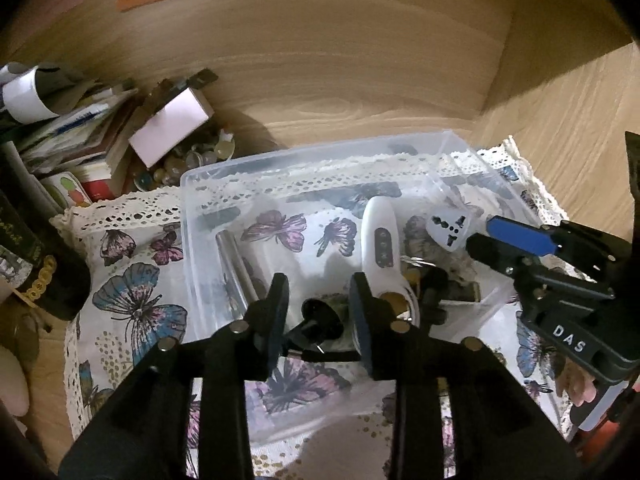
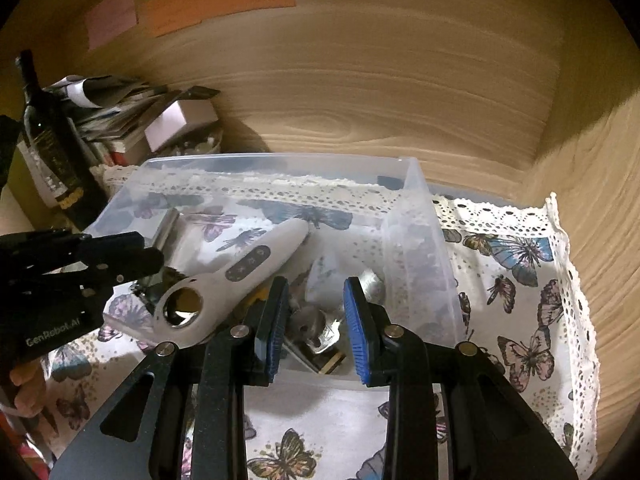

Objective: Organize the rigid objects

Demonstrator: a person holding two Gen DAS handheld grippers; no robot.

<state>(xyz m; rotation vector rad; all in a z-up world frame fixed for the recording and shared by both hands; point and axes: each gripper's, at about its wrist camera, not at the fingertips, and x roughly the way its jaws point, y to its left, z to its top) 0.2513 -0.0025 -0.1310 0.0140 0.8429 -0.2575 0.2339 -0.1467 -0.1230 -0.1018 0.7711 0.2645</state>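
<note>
Landmark: clear plastic bin (image 1: 192,216) sitting on a butterfly-print cloth (image 1: 132,292) with a lace border, on a wooden surface against a wood-grain back panel. Inside the bin, roughly centre: a white handheld device (image 2: 240,276) with a row of dark buttons and a round metallic opening at its wide end, lying diagonally with the wide end toward the bin's near wall. Toward the bin's left wall: a shiny metal rectangular piece (image 1: 236,268). In the bin's right part: a white travel adapter (image 1: 446,228) with its socket face turned up, and below it a jumble of small metal items (image 2: 320,328), details not resolvable. At the bin's near wall: a small black round-headed part (image 1: 318,316). Left gripper (image 1: 320,312) hovers over the near wall of the bin, fingers spread, the black part seen in the gap between them; contact cannot be judged. Right gripper (image 2: 316,320) hovers over the bin's near-right corner, blue pads spread apart above the metal items, nothing pinched. Outside the bin, to its left: a dark bottle (image 2: 48,144) standing upright, and behind it a heap of papers and small boxes (image 1: 80,136).
</note>
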